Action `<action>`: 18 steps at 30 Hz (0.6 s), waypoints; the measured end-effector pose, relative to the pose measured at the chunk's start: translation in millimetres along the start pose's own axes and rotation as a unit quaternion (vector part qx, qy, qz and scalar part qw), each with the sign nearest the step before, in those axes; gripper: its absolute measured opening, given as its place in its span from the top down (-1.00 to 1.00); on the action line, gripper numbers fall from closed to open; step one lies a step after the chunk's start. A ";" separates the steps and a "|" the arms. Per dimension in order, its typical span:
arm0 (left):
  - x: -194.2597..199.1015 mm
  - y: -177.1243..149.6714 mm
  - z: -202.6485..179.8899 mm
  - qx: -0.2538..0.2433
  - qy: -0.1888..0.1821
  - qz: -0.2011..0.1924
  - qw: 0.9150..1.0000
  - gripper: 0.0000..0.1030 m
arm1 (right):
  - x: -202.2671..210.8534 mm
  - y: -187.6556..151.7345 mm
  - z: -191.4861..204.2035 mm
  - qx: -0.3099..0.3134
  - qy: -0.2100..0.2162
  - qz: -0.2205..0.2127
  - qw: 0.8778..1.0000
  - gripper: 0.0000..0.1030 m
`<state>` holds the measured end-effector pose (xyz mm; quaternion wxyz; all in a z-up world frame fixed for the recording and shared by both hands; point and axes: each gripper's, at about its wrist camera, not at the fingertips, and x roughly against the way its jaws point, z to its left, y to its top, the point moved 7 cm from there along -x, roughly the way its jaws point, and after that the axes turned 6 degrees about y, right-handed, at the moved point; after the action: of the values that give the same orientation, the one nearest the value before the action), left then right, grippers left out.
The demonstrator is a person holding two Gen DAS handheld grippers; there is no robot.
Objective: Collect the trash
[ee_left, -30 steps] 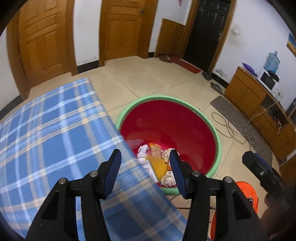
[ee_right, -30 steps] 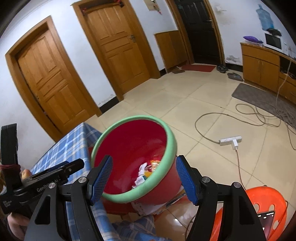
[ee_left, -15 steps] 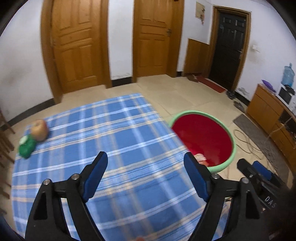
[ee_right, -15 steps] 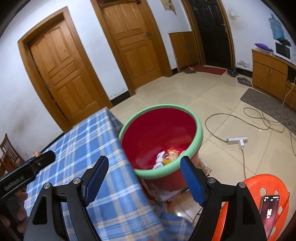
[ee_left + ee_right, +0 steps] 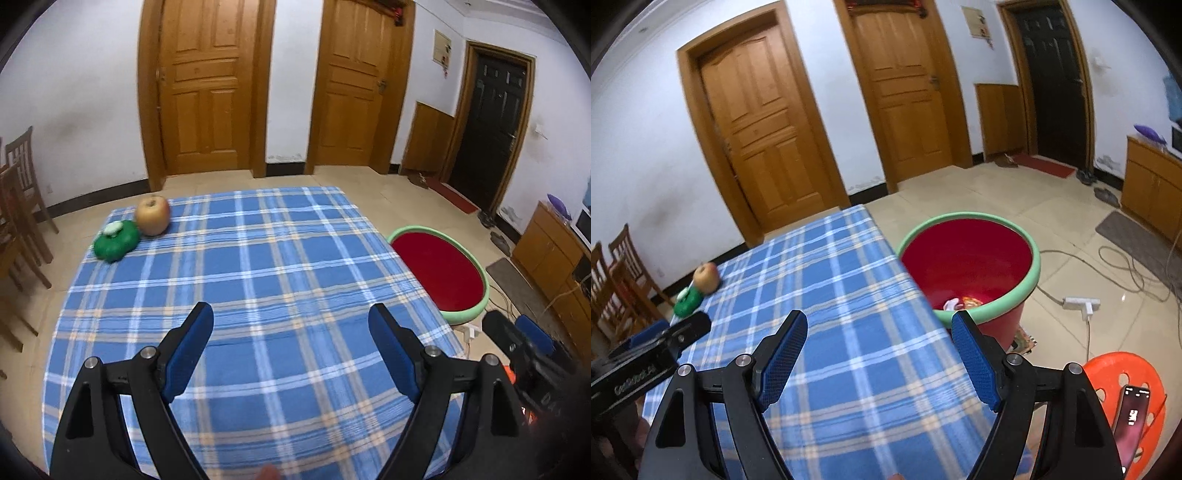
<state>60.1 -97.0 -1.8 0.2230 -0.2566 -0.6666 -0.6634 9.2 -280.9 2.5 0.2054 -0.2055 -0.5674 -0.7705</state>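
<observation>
A red bin with a green rim (image 5: 443, 273) (image 5: 975, 266) stands on the floor at the right edge of the blue plaid table (image 5: 258, 288) (image 5: 827, 317). Several bits of trash (image 5: 962, 302) lie in its bottom. My left gripper (image 5: 291, 350) is open and empty above the near part of the table. My right gripper (image 5: 877, 356) is open and empty above the table's right edge, near the bin. An apple (image 5: 152, 215) (image 5: 706, 277) and a green object with a white cap (image 5: 115, 242) (image 5: 687, 300) sit at the table's far left corner.
An orange plastic stool (image 5: 1126, 402) with a phone (image 5: 1131, 415) on it stands at the right. A power strip (image 5: 1080, 303) and cables lie on the tiled floor. Wooden chairs (image 5: 18, 206) stand left of the table. A wooden cabinet (image 5: 1152, 184) lines the right wall.
Both grippers have pulled back from over the bin to above the table. The left gripper's jaws have opened wider. The apple and green object have come into view.
</observation>
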 end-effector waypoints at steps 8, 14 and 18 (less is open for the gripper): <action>22.0 -1.6 26.0 0.025 0.025 -0.031 0.999 -0.65 | 17.3 -9.5 30.6 0.031 0.013 -0.017 0.999 -0.57; 28.4 -2.1 38.3 0.035 0.034 -0.040 0.998 -0.66 | 23.3 -9.1 41.1 0.043 0.014 -0.025 0.999 -0.57; 29.1 -3.1 43.5 0.043 0.036 -0.041 0.998 -0.66 | 23.4 -9.4 45.6 0.049 0.014 -0.023 0.998 -0.57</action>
<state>37.6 -52.1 13.5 0.2299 -0.1950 -0.6960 -0.6516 -11.5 -236.6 20.3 0.2058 -0.1709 -0.6064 -0.7488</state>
